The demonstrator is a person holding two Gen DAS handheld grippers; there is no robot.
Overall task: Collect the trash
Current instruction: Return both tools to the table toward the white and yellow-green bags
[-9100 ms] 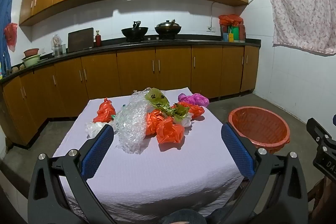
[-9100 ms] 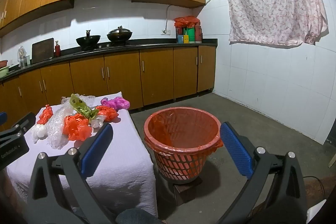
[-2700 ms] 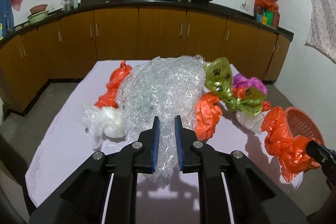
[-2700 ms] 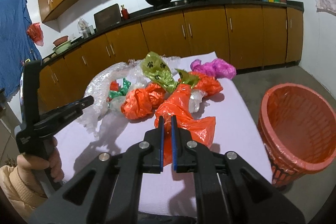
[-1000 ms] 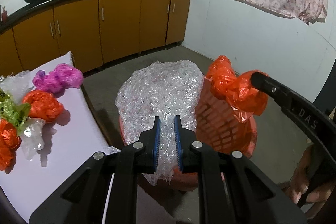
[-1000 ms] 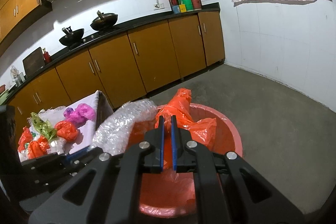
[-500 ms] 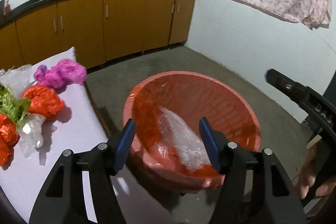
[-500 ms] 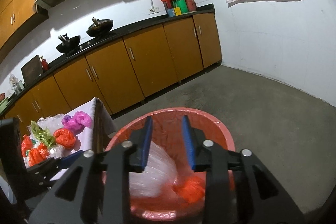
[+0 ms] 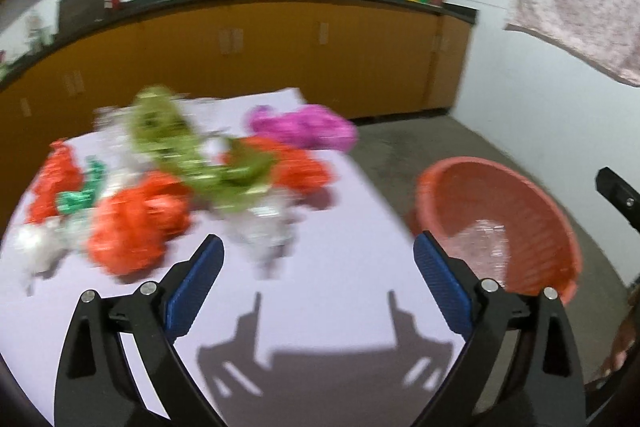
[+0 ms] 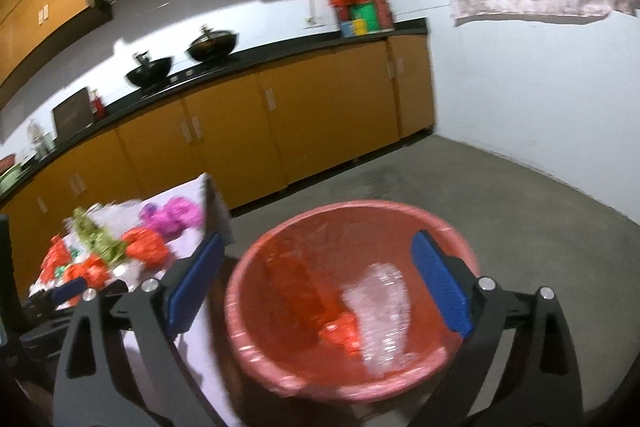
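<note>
Now, in the left wrist view, the left tongs have just been opened, nothing between them, and swung back over the desk; remaining trash fills the frame's left.

In the right wrist view, the right tongs, likewise just opened and empty, hang over the basket; bubble wrap and orange bag lie inside, so two pieces are judged collected.

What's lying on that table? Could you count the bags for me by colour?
Orange bags: 3
Yellow-green bag: 1
Small green bag: 1
Pink bag: 1
White or clear bags: 2, perhaps more; the view is blurred
Total: about 8 on the table
</note>
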